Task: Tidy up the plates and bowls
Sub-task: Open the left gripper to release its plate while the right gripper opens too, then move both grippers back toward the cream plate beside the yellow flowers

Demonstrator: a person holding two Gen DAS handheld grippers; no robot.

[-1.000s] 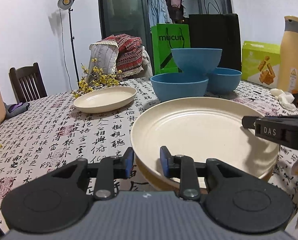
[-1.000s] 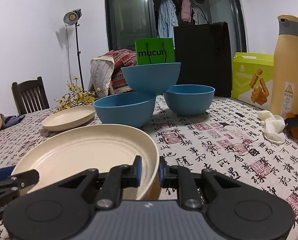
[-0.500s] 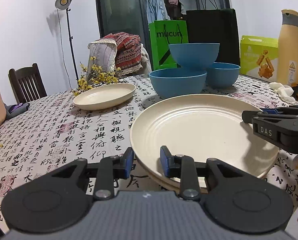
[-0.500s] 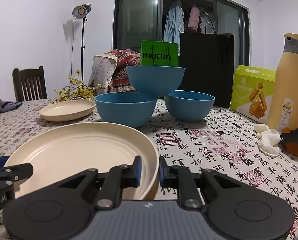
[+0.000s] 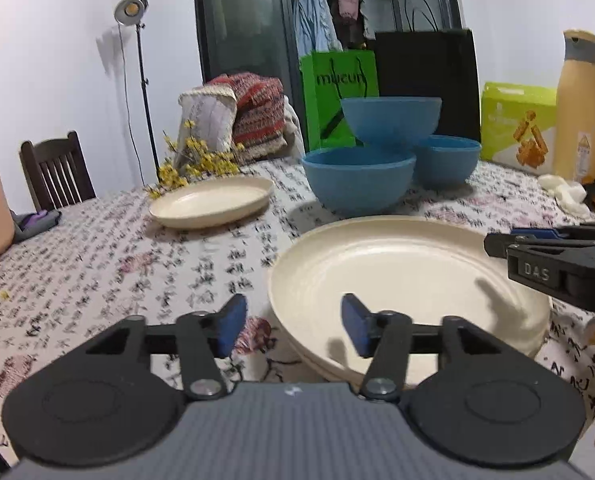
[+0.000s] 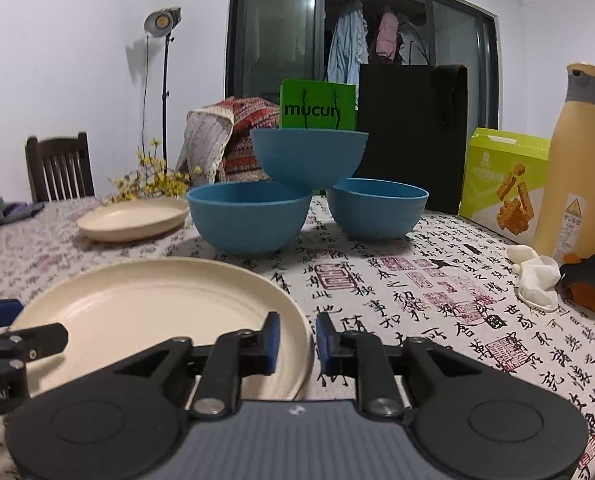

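Right in front of you on the table [image 6: 437,304] sits the big plate [image 5: 409,276], and from the left cam it looks stacked on another one, since a second rim peeks out underneath, though the blur makes that hard to swear by. Your left gripper [image 5: 289,330] has its jaws wide apart, one blue pad over the cloth and the other over the plate's near edge, gripping nothing. Your right gripper [image 6: 296,340] has its jaws parted a bit, straddling the plate rim on the right side; there's a visible gap on both sides, so it's not clamped. In the left cam you can see it poking in from the right over the far side of the plate.

Behind that, the three blue bowls [image 6: 309,156] make a little pyramid: two on the cloth, the third perched on top, resting on both rims. A small plate [image 5: 213,202] sits off to the left, well apart from the big one, just beside some yellow flowers [image 5: 193,162].

Along the right side you've got a tan bottle [image 6: 577,160], a green box [image 6: 505,180] next to it, and a crumpled white glove [image 6: 537,276] on the cloth nearby. A green bag [image 6: 317,106] and a black bag [image 6: 413,128] stand behind the bowls.
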